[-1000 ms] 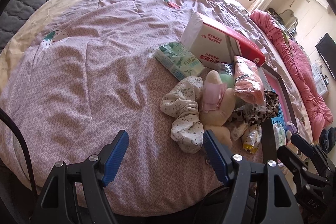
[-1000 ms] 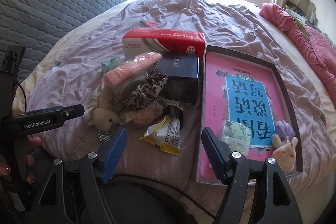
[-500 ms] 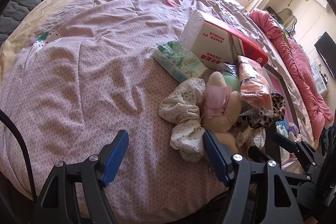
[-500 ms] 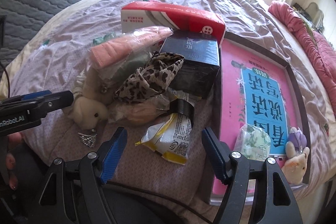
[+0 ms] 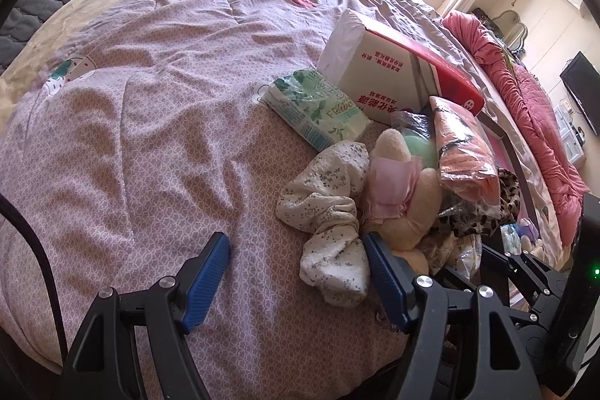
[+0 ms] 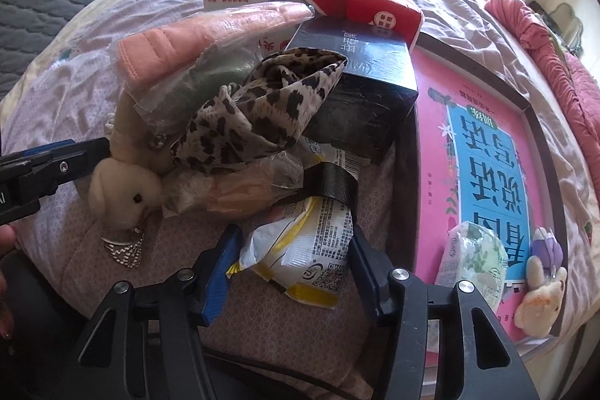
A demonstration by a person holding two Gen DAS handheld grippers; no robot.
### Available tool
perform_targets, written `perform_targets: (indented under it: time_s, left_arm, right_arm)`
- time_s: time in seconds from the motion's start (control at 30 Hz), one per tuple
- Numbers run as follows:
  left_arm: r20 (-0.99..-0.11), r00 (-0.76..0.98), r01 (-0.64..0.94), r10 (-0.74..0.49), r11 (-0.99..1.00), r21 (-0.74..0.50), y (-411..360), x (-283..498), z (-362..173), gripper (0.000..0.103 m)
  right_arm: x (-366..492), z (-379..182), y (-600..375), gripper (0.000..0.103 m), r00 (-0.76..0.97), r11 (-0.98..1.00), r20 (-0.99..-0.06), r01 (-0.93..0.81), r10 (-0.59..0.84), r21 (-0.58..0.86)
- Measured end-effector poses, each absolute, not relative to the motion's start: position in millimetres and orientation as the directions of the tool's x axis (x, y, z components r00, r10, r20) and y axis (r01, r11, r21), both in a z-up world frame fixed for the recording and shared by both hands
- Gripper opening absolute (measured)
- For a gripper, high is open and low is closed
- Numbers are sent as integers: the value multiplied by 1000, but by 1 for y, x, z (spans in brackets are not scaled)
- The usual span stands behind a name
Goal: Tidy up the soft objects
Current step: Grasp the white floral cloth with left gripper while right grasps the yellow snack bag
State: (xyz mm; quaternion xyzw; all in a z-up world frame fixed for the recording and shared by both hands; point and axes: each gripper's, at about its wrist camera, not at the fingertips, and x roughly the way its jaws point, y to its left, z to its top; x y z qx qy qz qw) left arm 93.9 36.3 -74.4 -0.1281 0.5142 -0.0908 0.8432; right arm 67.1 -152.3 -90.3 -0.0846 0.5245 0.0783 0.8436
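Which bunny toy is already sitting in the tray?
The small plush bunny in the tray's near right corner, beside a purple toy. The bigger cream bunny lies outside, in the pile on the bedspread.

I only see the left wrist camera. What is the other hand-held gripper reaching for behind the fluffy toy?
Observer: The right hand-held gripper has a yellow-and-white snack packet between its fingers. Its jaws have just been closing, but they are not clearly squeezing it yet.
Operator: What's in the tray?
Observer: A little bunny toy lies on a pink book.
Operator: Anything else?
Observer: A green tissue pack sits beside the bunny.
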Motion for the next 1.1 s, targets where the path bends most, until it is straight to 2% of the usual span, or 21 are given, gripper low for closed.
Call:
perform_targets:
  time_s: [0.2, 0.47, 0.63, 0.7, 0.77, 0.8, 1.1]
  left_arm:
    - [-843, 457, 3, -284, 948, -318, 37, 104, -82, 73]
    - [-825, 489, -10, -283, 944, -330, 38, 115, -88, 70]
    - [-830, 489, 38, -269, 957, -288, 29, 120, -91, 45]
    - [-830, 488, 55, -271, 958, -280, 28, 120, -90, 38]
    - [-823, 491, 58, -286, 953, -296, 30, 119, -89, 27]
    - [-816, 488, 60, -310, 944, -323, 33, 119, -89, 18]
    - [-784, 524, 56, -332, 932, -358, 47, 107, -72, 16]
  right_arm:
    - [71, -91, -155, 52, 453, 973, -889, -229, 69, -42]
    - [67, -80, -171, 49, 467, 979, -874, -200, 132, 42]
    - [58, -65, -177, 49, 491, 980, -857, -184, 154, 71]
    - [54, -60, -178, 49, 500, 981, -853, -185, 151, 64]
    - [51, -56, -182, 49, 511, 980, -845, -183, 160, 75]
    - [49, -54, -184, 49, 514, 981, -842, -179, 163, 80]
    - [38, -38, -191, 49, 547, 979, -817, -173, 183, 104]
